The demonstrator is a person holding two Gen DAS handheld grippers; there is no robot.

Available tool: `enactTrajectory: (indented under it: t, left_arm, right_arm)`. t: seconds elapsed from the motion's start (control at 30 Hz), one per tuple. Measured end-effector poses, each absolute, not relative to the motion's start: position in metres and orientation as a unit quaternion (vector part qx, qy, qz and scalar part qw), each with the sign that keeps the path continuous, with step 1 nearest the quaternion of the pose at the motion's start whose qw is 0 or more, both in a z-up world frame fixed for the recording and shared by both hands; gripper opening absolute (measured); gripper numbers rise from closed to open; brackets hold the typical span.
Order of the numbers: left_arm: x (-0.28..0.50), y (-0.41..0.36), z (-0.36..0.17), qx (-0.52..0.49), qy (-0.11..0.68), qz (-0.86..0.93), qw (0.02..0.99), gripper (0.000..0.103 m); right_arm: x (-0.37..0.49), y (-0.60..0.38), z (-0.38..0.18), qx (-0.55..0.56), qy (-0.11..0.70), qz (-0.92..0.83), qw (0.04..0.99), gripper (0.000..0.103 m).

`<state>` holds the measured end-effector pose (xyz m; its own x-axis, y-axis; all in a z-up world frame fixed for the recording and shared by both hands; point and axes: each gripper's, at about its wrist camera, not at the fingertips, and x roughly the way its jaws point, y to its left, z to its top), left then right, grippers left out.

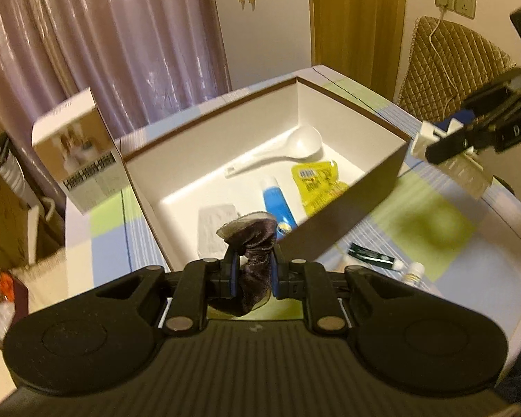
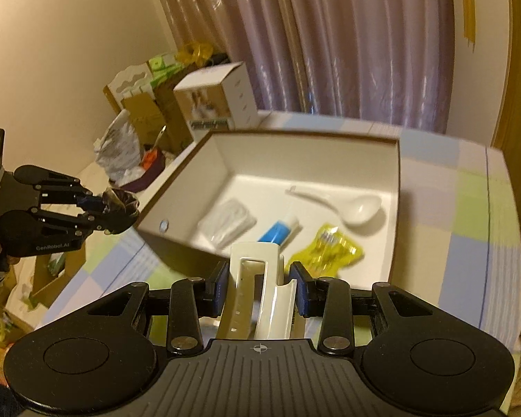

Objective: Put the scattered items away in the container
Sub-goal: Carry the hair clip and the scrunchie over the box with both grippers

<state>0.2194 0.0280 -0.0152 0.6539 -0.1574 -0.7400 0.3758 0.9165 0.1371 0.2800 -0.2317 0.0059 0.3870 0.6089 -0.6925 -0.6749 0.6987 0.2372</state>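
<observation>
The container is an open box [image 1: 382, 173] [image 2: 396, 208], brown outside and white inside. In it lie a white spoon [image 1: 288, 149] [image 2: 350, 205], a blue tube [image 1: 278, 205] [image 2: 278, 231], a yellow sachet [image 1: 321, 180] [image 2: 330, 248] and a clear packet [image 1: 215, 226] [image 2: 229, 224]. My left gripper [image 1: 253, 274] [image 2: 113, 215] is shut on a dark purple cloth pouch [image 1: 255, 264] at the box's near-left rim. My right gripper [image 2: 258, 286] [image 1: 434, 142] is shut on a white plastic holder [image 2: 257, 292] [image 1: 458, 163], just before the box's near wall.
A dark tube [image 1: 375, 253] and a small white bottle [image 1: 413, 272] lie on the checked tablecloth [image 1: 434, 222] beside the box. A printed carton [image 1: 80, 149] [image 2: 212, 104] stands behind the box. Floor clutter and bags [image 2: 121, 146] sit left of the table.
</observation>
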Motion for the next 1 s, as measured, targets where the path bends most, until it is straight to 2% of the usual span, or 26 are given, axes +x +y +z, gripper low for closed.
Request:
enactTrajectory:
  t: [0.27,1.0]
  left_arm:
    - [0.247,0.028,-0.008,0.155,0.375,-0.151,0.902,0.014]
    - [0.330,0.031,-0.011,0.184,0.367,-0.157,0.898,0.014]
  right_arm:
    - [0.299,-0.227,0.017,-0.042,0.381,0.383,0.841,0.041]
    - [0.364,-0.206,0.001,-0.078,0.389,0.349,0.849,0.041]
